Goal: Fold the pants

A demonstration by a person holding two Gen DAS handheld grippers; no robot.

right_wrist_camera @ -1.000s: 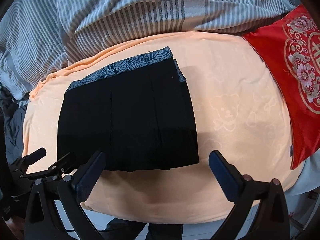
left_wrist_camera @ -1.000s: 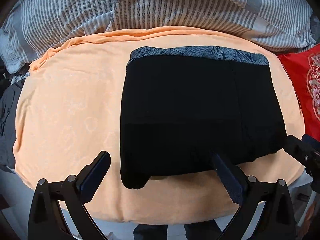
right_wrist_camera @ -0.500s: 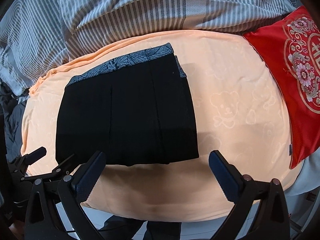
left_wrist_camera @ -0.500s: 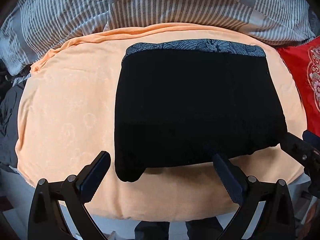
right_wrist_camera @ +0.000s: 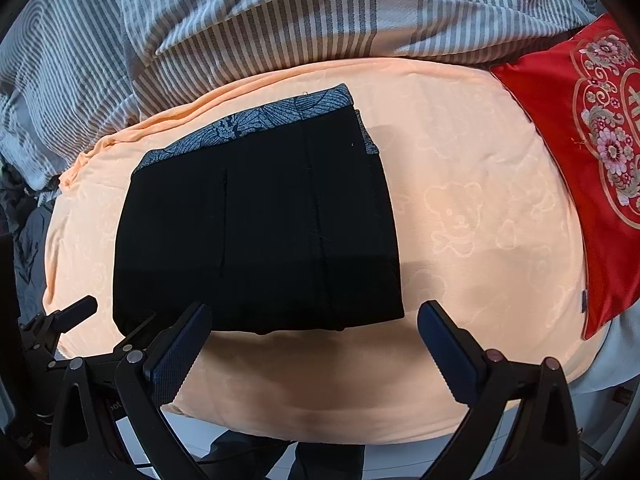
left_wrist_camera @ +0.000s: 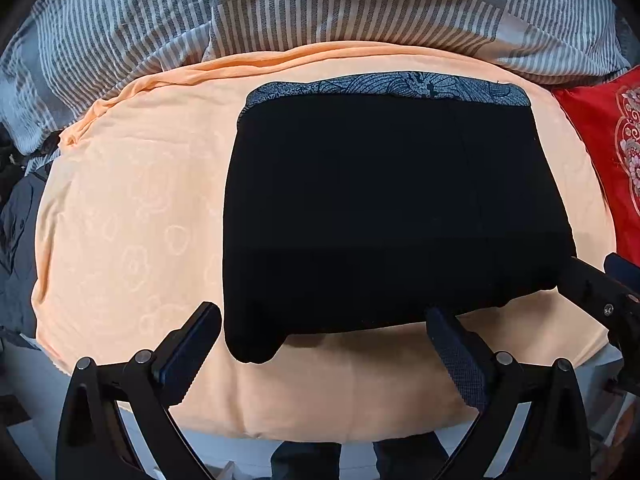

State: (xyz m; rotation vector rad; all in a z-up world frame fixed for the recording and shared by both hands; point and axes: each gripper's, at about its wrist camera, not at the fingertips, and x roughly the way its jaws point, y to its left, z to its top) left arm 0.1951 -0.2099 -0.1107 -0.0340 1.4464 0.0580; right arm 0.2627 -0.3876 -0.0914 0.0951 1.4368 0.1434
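The black pants (left_wrist_camera: 384, 216) lie folded into a flat rectangle on the orange blanket (left_wrist_camera: 132, 216), with a grey patterned waistband (left_wrist_camera: 384, 86) along the far edge. They also show in the right wrist view (right_wrist_camera: 256, 232). My left gripper (left_wrist_camera: 324, 344) is open and empty, hovering just short of the pants' near edge. My right gripper (right_wrist_camera: 312, 336) is open and empty, near the pants' near right corner. The right gripper's tip shows in the left wrist view (left_wrist_camera: 600, 292); the left gripper shows in the right wrist view (right_wrist_camera: 60, 328).
A grey striped duvet (left_wrist_camera: 320, 4) lies bunched along the far side. A red embroidered cushion (right_wrist_camera: 592, 140) lies at the right. Dark clothes (left_wrist_camera: 16, 240) hang off the left edge. The blanket's near edge drops to the floor (right_wrist_camera: 224, 436).
Both grippers have pulled back slightly toward the near edge, staying open. The folded pants have not moved on the blanket.
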